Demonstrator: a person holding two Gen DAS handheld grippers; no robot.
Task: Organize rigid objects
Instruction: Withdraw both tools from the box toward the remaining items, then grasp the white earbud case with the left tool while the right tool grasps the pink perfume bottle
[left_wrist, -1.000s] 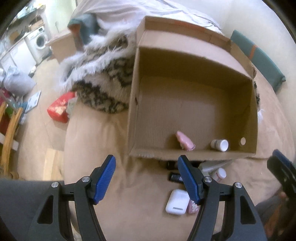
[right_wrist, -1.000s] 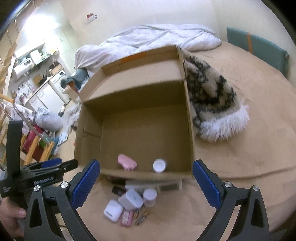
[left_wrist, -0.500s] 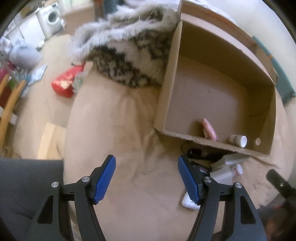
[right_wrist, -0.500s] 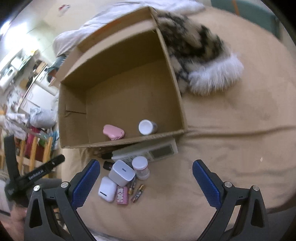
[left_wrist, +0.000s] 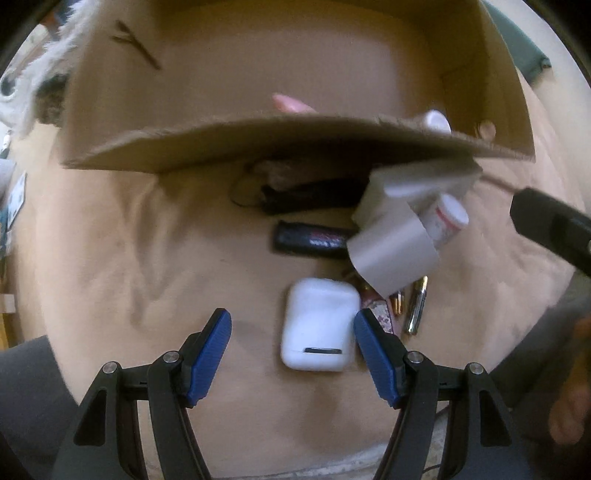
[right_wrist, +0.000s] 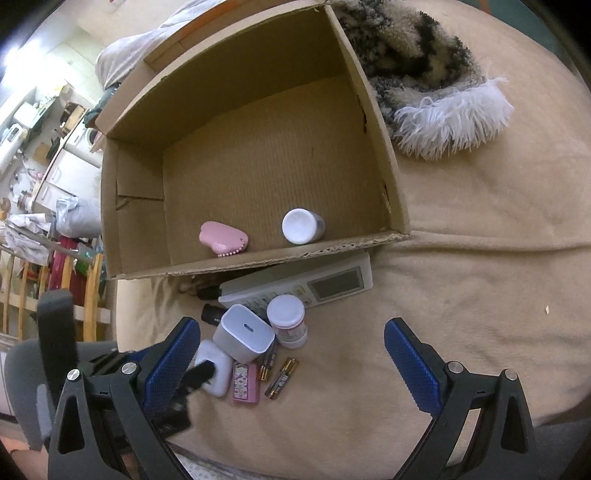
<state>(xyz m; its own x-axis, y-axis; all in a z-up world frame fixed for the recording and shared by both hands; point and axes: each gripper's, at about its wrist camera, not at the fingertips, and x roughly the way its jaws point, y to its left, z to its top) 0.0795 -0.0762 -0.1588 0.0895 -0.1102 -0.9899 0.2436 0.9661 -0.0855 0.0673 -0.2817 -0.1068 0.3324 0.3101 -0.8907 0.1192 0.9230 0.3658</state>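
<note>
This is a home: a bed (right_wrist: 480, 295) with a beige cover, a crumpled duvet (right_wrist: 122, 59), a washing machine (right_wrist: 88, 136) and kitchen cupboards (right_wrist: 62, 177) behind.

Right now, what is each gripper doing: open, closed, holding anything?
Left gripper: open, empty; the white earbud case lies between its fingers, ungripped.
Right gripper: open, empty, above the pile beside the cardboard box.

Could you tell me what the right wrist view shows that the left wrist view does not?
Only the right wrist view shows the remote control, the box floor and the fringed rug. Only the left wrist view shows the left gripper open over the white earbud case. Both show the cardboard box, the pink brush, the white charger and the batteries.
</note>
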